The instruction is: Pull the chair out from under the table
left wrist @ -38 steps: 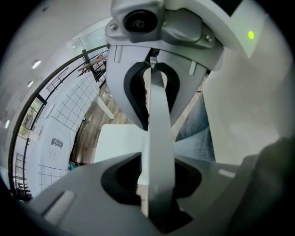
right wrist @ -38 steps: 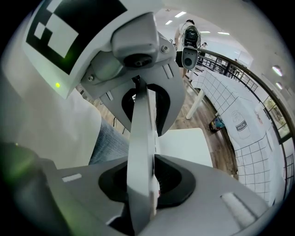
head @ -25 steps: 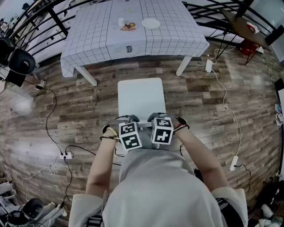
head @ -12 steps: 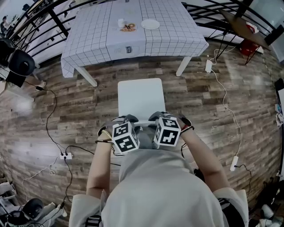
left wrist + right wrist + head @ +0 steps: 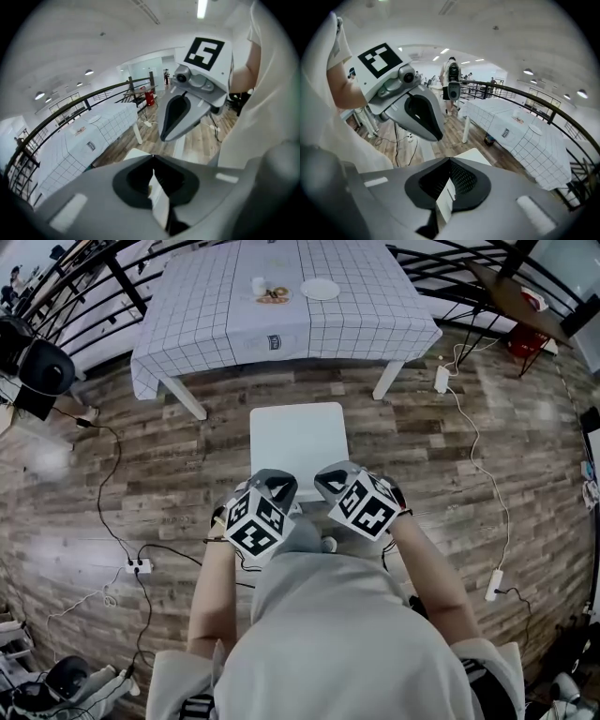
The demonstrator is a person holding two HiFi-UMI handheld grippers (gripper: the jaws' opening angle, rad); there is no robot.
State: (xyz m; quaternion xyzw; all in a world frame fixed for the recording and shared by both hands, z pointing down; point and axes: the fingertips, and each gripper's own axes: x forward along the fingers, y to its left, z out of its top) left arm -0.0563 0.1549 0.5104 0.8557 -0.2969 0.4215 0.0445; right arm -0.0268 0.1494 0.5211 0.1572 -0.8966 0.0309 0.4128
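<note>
The chair [image 5: 298,437] looks pulled out from the table [image 5: 356,306], and the left gripper [image 5: 275,483] and right gripper [image 5: 334,477], just closed on nothing, only need to back away.

Plank floor [image 5: 525,427] under chair [image 5: 298,437] and table [image 5: 386,379]; plate [image 5: 321,289], cup [image 5: 259,285] on checked tablecloth [image 5: 375,306]

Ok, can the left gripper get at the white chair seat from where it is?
Probably yes. The left gripper hangs by the near edge of the chair seat, with nothing in between. Its jaws have just closed, with nothing between them, so they would need to open first.
</note>
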